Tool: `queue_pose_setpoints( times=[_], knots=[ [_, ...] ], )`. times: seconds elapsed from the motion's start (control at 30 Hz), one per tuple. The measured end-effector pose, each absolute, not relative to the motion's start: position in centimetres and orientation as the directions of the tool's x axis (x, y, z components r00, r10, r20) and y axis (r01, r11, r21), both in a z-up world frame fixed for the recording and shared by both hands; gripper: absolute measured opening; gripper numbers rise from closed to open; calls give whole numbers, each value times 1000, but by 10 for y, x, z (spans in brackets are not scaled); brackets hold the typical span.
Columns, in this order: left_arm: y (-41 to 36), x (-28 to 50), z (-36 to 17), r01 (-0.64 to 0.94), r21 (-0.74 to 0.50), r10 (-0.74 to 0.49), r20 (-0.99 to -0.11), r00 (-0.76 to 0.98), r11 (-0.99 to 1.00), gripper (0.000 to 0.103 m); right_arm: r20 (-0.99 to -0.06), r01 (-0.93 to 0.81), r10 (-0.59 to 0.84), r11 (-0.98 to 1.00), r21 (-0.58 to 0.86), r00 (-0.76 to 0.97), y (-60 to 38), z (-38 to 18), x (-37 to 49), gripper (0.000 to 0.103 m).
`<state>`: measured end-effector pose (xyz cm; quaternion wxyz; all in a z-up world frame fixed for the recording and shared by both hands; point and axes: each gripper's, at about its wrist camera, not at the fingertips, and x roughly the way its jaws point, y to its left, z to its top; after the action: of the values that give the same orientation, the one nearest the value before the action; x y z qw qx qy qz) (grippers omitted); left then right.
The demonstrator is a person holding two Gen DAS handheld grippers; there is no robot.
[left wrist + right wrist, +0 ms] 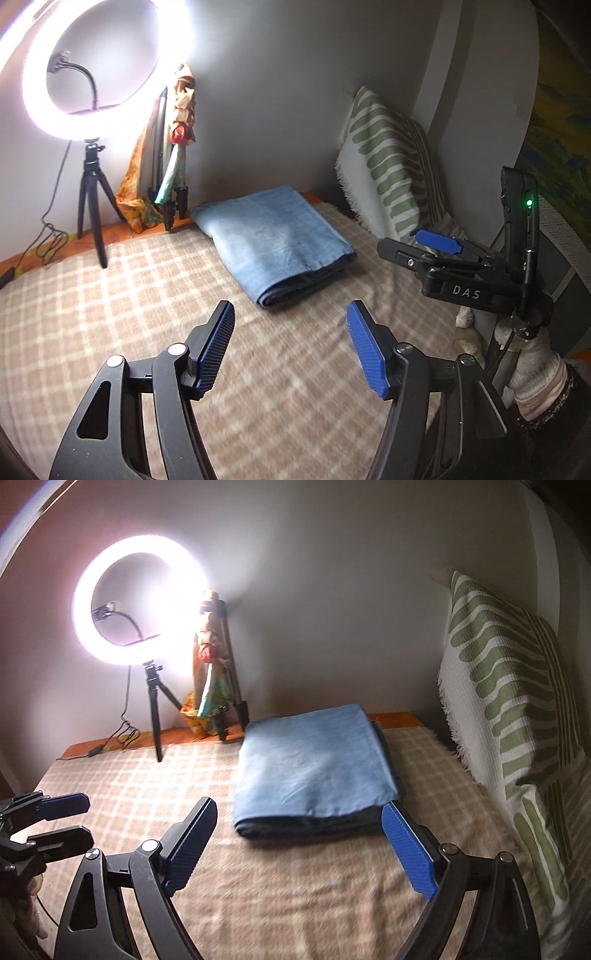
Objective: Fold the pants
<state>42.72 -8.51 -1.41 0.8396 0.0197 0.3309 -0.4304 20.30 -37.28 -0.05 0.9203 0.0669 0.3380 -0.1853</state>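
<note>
I see soft, limp blue pants folded mid-frame on the bed, both hand-held grippers released and empty; I'd grip the thick folded edge.

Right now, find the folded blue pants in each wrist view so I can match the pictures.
Left wrist view: folded blue pants lie at centre, on the checked blanket, beyond the open left tongs.
Right wrist view: pants lie right of centre, just past the open right tongs.
Shared landmark: the lit ring light, upper left in both.
</note>
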Motion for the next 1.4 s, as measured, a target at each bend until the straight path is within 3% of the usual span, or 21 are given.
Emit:
queue_pose_setpoints(
  times=[0.2, 0.33, 0.57, 0.67, 1.4],
  knots=[
    [-60, 403, -15, 726, -250, -709, -556, 434, 640, 71, -641, 377, -287, 926, 4, 712, -347, 2, 180, 94],
    [-52, 393, -18, 719, -226, -690, -565, 453, 657, 71, -633, 371, -284, 929, 5, 720, -330, 0, 170, 103],
    [-45, 385, -23, 711, -221, -681, -568, 462, 667, 72, -622, 364, -296, 931, -19, 725, -311, -1, 158, 103],
    [-42, 383, -26, 697, -215, -671, -563, 483, 684, 78, -620, 375, -308, 927, -24, 722, -306, -3, 154, 103],
    [-28, 379, -35, 697, -150, -643, -556, 527, 701, 81, -627, 440, -355, 898, -22, 694, -289, -27, 144, 103]
  ],
)
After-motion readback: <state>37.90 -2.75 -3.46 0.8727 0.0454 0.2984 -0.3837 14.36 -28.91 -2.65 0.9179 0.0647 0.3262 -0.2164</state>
